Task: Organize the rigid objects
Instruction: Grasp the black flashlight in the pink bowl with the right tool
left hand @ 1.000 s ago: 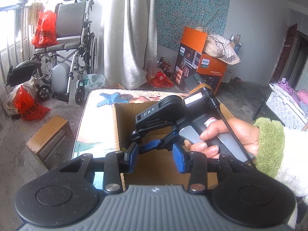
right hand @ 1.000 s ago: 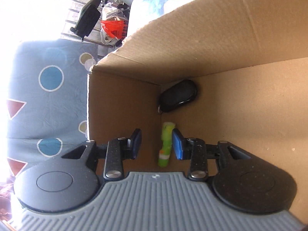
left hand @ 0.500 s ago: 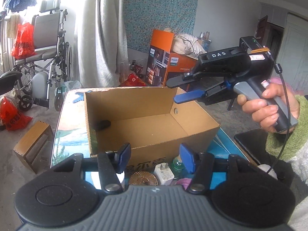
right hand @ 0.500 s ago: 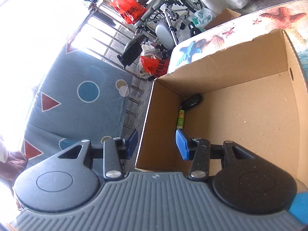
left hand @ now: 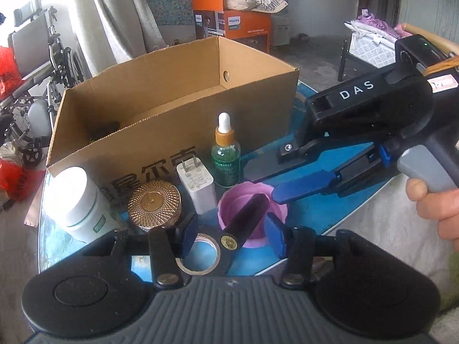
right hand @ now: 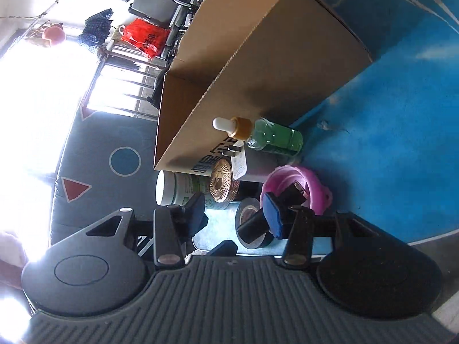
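Far left of the left wrist view: white jar (left hand: 75, 200) upright on the blue table (left hand: 338, 220), in front of the cardboard box (left hand: 172, 109). Just right of it, gold ribbed lid (left hand: 154, 204), then white plug adapter (left hand: 196, 183) standing prongs up against the box's printed front. Next, green dropper bottle (left hand: 226, 157) upright, touching or almost touching the box wall; cannot tell which. Below it, pink cup (left hand: 252, 215) with a black stick (left hand: 243, 223) leaning out of it toward the camera, its end over a roll of tape (left hand: 198, 255) lying flat. Left gripper (left hand: 231, 236) low over tape and cup, jaws part-open after just narrowing, black stick between them but pads not pressing on it. At right, right gripper (left hand: 284, 177) held in a hand (left hand: 436, 200), fingers part-open, slightly wider than a moment ago, hovering beside the pink cup, gripping nothing. In the right wrist view, scene rolled sideways: same cluster (right hand: 258, 172) beside the box (right hand: 258, 71), right gripper (right hand: 235, 212) jaws apart with tape and stick seen between them.
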Demonstrator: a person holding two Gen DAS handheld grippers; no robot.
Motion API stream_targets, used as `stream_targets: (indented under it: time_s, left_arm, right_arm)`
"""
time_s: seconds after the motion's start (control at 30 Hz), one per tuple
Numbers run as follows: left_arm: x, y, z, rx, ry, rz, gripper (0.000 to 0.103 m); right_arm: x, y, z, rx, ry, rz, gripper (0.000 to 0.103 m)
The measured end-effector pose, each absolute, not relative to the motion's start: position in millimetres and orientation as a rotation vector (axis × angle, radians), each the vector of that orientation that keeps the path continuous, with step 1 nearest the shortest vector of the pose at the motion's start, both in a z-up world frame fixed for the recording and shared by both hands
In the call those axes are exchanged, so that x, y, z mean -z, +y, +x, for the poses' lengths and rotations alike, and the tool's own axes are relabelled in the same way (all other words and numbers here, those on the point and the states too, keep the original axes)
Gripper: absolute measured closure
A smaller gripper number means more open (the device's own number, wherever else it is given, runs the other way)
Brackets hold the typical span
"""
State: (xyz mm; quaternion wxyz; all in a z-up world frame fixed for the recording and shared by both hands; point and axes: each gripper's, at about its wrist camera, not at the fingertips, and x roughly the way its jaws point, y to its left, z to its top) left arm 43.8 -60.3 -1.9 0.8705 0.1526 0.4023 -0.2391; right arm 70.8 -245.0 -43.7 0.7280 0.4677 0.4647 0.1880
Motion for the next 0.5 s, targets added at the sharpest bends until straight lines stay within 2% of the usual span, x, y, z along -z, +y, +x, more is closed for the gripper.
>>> stream_targets:
  time_s: [0.2, 0.33, 0.5]
  left_arm:
    - [14.5, -64.5, 50.4, 0.508, 0.897, 0.301, 0.075]
    - [16.2, -70.4, 48.3, 0.538, 0.907, 0.284, 0.079]
    - [20.6, -76.1, 52.5, 0.553, 0.916, 0.3, 0.079]
  right_arm:
    - [66.3, -239.5, 67.2, -0.381, 1.093, 1.045, 0.059]
    - [65.4, -233.8, 74.5, -0.359, 1.093, 0.987, 0.06]
    - [68.5, -227.0, 82.5, -0.344, 1.093, 0.941, 0.067]
